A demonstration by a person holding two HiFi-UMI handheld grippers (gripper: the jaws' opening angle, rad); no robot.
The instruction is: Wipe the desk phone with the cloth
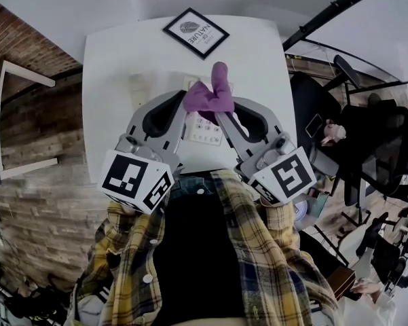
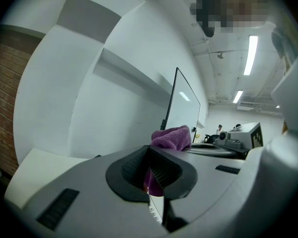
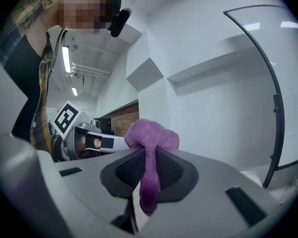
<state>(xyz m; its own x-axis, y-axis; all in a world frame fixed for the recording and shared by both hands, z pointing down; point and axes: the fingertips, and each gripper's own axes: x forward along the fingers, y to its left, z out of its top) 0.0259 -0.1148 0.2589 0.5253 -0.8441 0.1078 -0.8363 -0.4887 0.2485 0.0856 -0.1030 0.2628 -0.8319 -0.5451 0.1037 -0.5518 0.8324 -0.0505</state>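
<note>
1. The white table [image 1: 108,80] fills the space in front of me, with a framed picture [image 1: 195,32] at its far edge.
2. The desk phone [image 1: 205,133] lies on the table near me, at the middle. My two grippers cover most of it, and only a pale panel with keys shows between them.
3. My left gripper [image 2: 149,170] has its jaws closed on one part of the cloth. My right gripper [image 3: 148,170] is clamped on another part, close beside it.
4. The purple cloth [image 1: 214,95] is bunched between the two tips, above the far part of the phone, with one end poking up and away.
5. I expect the cloth to be light, soft and floppy. It should be pinched at a thick fold so it won't slip while rubbing. The phone looks like hard, smooth plastic, so I'd press gently over the keys.
</note>
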